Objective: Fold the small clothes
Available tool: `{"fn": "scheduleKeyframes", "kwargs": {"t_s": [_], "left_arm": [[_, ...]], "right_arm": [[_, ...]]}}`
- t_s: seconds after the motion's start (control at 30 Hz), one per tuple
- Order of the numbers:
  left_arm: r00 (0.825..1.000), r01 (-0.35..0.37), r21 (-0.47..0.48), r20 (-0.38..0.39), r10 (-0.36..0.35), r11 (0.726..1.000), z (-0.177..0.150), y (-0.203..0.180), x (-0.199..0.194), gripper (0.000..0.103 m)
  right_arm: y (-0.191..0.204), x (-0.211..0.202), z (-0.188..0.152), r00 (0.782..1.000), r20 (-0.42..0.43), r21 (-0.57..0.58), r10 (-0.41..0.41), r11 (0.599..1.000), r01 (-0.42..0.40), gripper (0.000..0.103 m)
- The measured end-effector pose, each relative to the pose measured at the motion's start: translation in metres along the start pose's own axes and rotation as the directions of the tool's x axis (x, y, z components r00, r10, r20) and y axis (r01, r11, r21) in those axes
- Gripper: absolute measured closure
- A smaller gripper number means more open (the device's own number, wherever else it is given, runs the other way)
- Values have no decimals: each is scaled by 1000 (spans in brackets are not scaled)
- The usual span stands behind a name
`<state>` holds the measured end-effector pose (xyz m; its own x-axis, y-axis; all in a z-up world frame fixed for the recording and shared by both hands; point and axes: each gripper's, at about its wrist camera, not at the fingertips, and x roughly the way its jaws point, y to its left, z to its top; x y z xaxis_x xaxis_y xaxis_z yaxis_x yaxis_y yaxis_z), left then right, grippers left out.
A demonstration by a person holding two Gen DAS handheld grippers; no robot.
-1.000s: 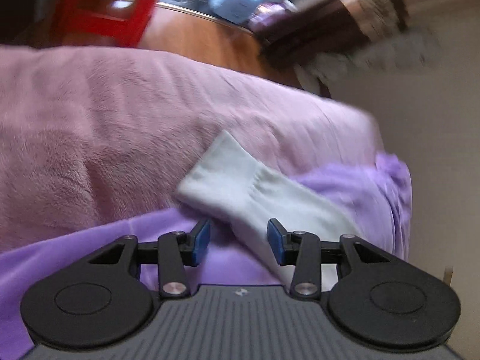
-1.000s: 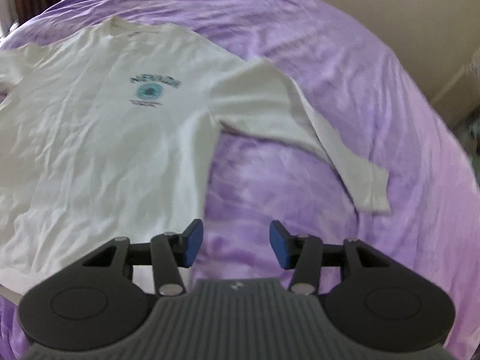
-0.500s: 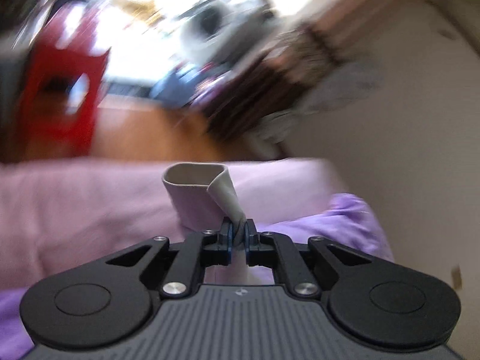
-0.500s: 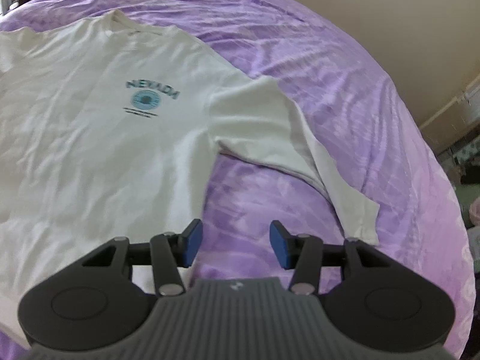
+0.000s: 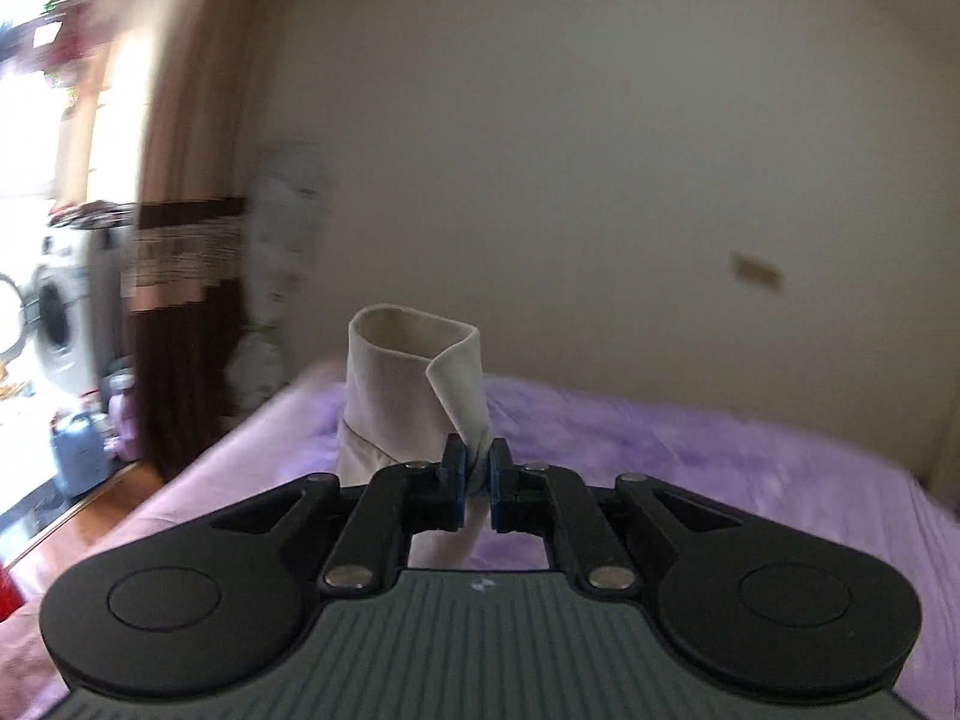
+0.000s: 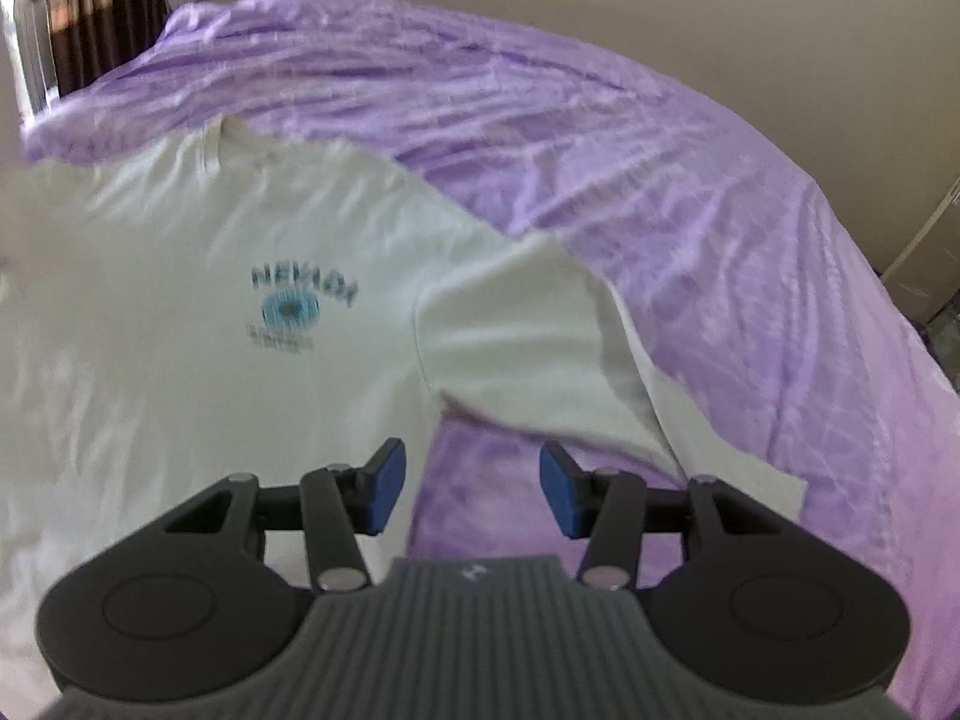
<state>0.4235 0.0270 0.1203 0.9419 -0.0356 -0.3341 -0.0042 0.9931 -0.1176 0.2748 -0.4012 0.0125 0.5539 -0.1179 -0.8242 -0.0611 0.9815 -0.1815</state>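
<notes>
A white long-sleeved shirt [image 6: 198, 324] with a blue chest print lies face up on the purple bedspread [image 6: 690, 180]. My left gripper [image 5: 476, 480] is shut on the end of one sleeve [image 5: 414, 384] and holds its open cuff upright above the bed. My right gripper [image 6: 473, 486] is open and empty, just above the shirt's right armpit, with the other sleeve [image 6: 606, 360] spread out to its right.
A beige wall [image 5: 600, 150] rises behind the bed. A brown curtain [image 5: 180, 240], a washing machine [image 5: 54, 324] and bottles on the floor stand to the left. The bed edge drops off at the right [image 6: 924, 360].
My left gripper closed on the sleeve end, lifted it and swung right towards the wall. My right gripper moved forward over the shirt, still open.
</notes>
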Motion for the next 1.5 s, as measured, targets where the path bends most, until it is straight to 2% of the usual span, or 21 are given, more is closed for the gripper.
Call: {"fn": "scheduleKeyframes", "kwargs": {"t_s": [0.13, 0.27, 0.33, 0.43, 0.5, 0.53, 0.57, 0.6, 0.63, 0.73, 0.8, 0.87, 0.93, 1.0, 1.07, 1.13, 1.17, 1.23, 1.33, 1.4, 1.5], "left_arm": [[992, 67, 198, -117, -45, 978, -70, -83, 37, 96], [962, 151, 352, -269, -54, 924, -165, -146, 70, 96], [934, 215, 370, -350, -79, 904, -205, -163, 72, 96], [860, 341, 367, -493, -130, 865, -254, -173, 75, 92], [788, 441, 297, -579, -208, 847, -264, -168, 82, 78], [744, 489, 240, -616, -257, 839, -264, -162, 84, 74], [698, 531, 169, -643, -315, 831, -261, -153, 85, 64], [677, 553, 128, -645, -354, 824, -256, -145, 83, 53], [673, 561, 108, -636, -377, 821, -249, -135, 80, 49], [698, 554, 127, -610, -375, 823, -221, -101, 67, 46], [739, 514, 177, -588, -328, 840, -199, -77, 63, 46], [786, 448, 223, -560, -262, 866, -176, -48, 61, 46], [824, 378, 266, -534, -191, 887, -156, -21, 64, 46], [854, 301, 308, -509, -111, 903, -138, 9, 67, 46], [871, 238, 337, -490, -46, 911, -122, 34, 71, 46], [882, 185, 361, -471, 7, 914, -110, 56, 69, 46], [885, 153, 377, -463, 43, 913, -104, 70, 68, 46], [888, 107, 389, -452, 88, 915, -97, 90, 67, 46], [884, 72, 387, -452, 121, 919, -98, 109, 66, 47], [878, 53, 365, -460, 131, 930, -106, 116, 70, 63], [866, 43, 311, -486, 120, 949, -122, 120, 79, 75]], "right_arm": [[-5, 11, 16, 999, 37, 49, 25, 998, -27, 52], [-7, 37, 21, 997, 58, 122, 45, 991, -52, 51], [-7, 52, 20, 997, 55, 148, 61, 987, -69, 51], [-4, 75, 17, 995, 32, 180, 90, 979, -94, 51], [-1, 86, 15, 992, 21, 201, 121, 972, -122, 51], [0, 92, 16, 990, 17, 214, 139, 967, -140, 51], [3, 97, 17, 986, 19, 230, 164, 959, -164, 51], [6, 102, 19, 981, 25, 249, 193, 949, -194, 51], [8, 106, 20, 975, 32, 267, 221, 938, -221, 50], [18, 120, 31, 943, 66, 334, 327, 883, -329, 50], [28, 132, 40, 918, 93, 357, 385, 848, -392, 52], [40, 147, 52, 902, 111, 358, 416, 830, -427, 60], [49, 166, 61, 875, 105, 393, 472, 789, -473, 63], [57, 186, 67, 873, 84, 428, 481, 774, -467, 63], [63, 207, 67, 864, 60, 478, 500, 745, -465, 65], [67, 224, 64, 846, 51, 526, 531, 706, -475, 82], [69, 232, 63, 834, 51, 548, 549, 683, -483, 85], [73, 240, 60, 831, 53, 575, 554, 664, -479, 98], [77, 225, 68, 853, 88, 531, 514, 700, -477, 103], [76, 204, 83, 863, 118, 484, 491, 730, -482, 103], [80, 158, 118, 854, 188, 391, 485, 761, -518, 103]]}}
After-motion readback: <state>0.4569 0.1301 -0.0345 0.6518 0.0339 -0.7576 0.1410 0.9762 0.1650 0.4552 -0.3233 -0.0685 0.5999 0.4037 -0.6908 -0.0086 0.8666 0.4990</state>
